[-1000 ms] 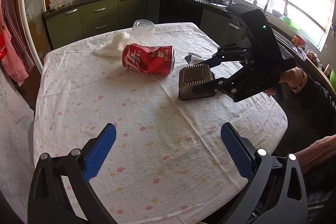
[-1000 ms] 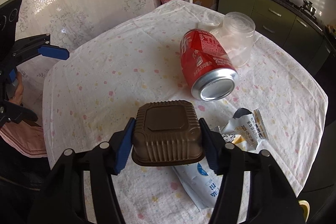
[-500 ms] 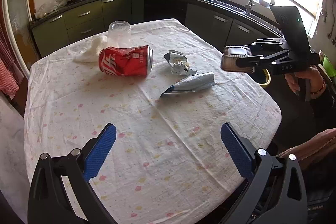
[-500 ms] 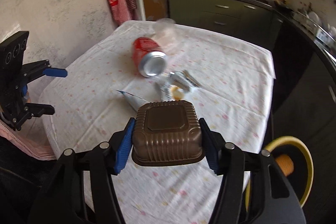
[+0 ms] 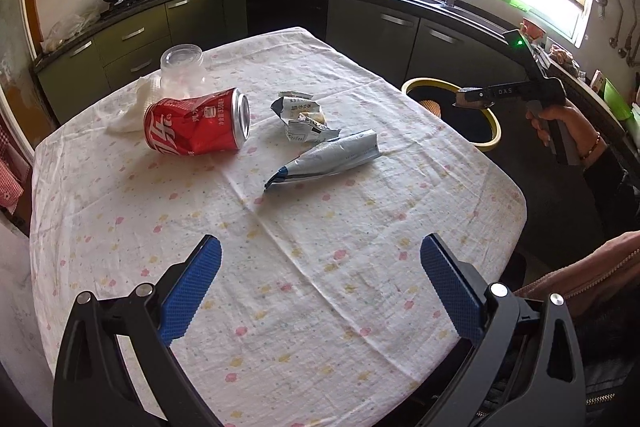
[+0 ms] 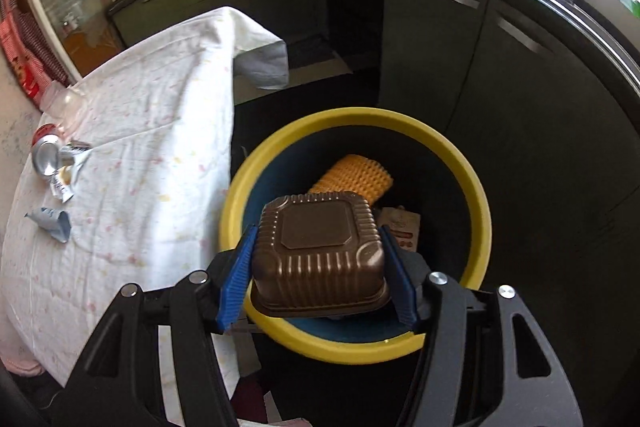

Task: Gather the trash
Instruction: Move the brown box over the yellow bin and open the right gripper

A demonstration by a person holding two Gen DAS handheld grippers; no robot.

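Right tool [image 6: 318, 277]: ribbed brown tray [image 6: 320, 259]

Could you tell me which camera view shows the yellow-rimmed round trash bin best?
The right wrist view: the yellow-rimmed round trash bin fills the frame's middle, its contents visible behind the held brown ribbed plastic tray. The left wrist view shows only its far-off rim beyond the table edge.

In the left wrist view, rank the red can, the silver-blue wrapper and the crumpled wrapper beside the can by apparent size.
1. red can
2. silver-blue wrapper, close to the can; it lies nearer the camera, so unsure
3. crumpled wrapper, clearly smallest
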